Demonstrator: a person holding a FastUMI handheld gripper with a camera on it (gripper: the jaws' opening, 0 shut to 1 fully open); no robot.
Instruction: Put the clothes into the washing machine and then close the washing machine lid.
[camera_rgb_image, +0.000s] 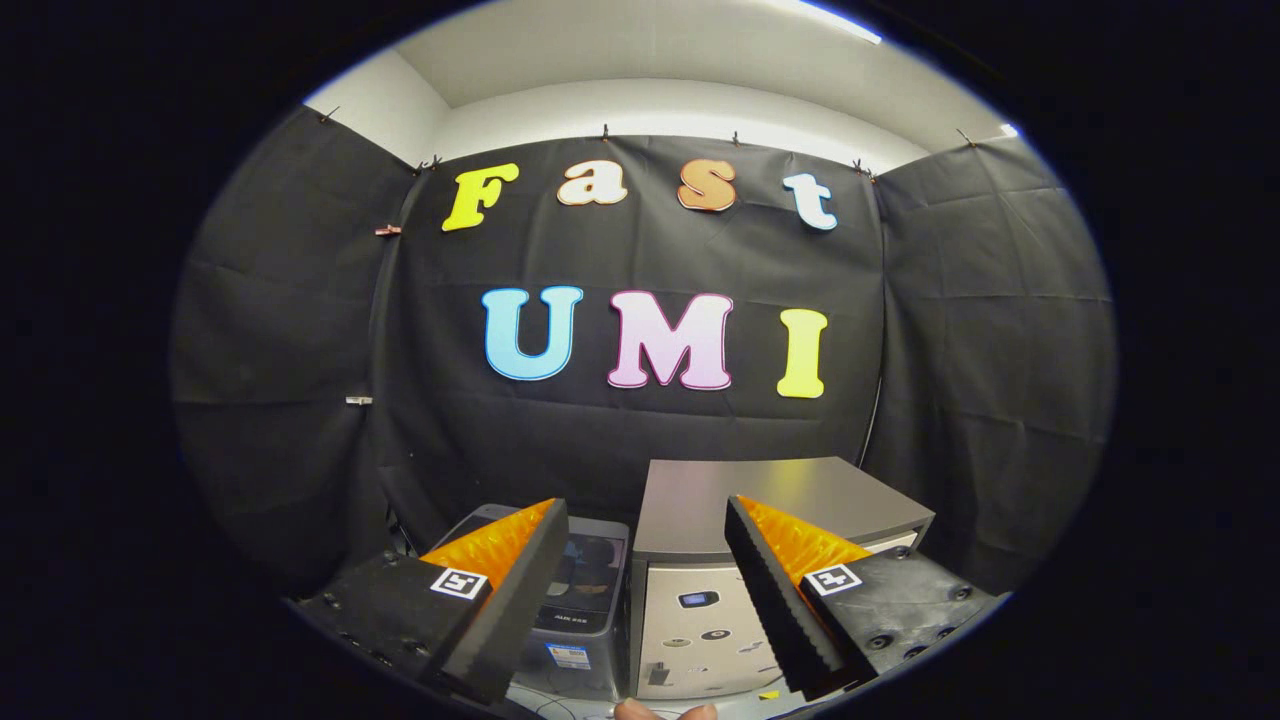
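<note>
My gripper is open, its two fingers spread wide with nothing between them. Beyond the left finger stands a small grey top-loading washing machine, low against the black cloth wall. Its dark, see-through lid lies flat on top; the left finger hides the machine's left side. The gripper is held above and in front of the machine, apart from it.
A grey box-shaped cabinet with a pale front panel stands right beside the washer, just beyond the right finger and taller than the washer. A person's fingertips show below the fingers. Black cloth walls close in the back and both sides.
</note>
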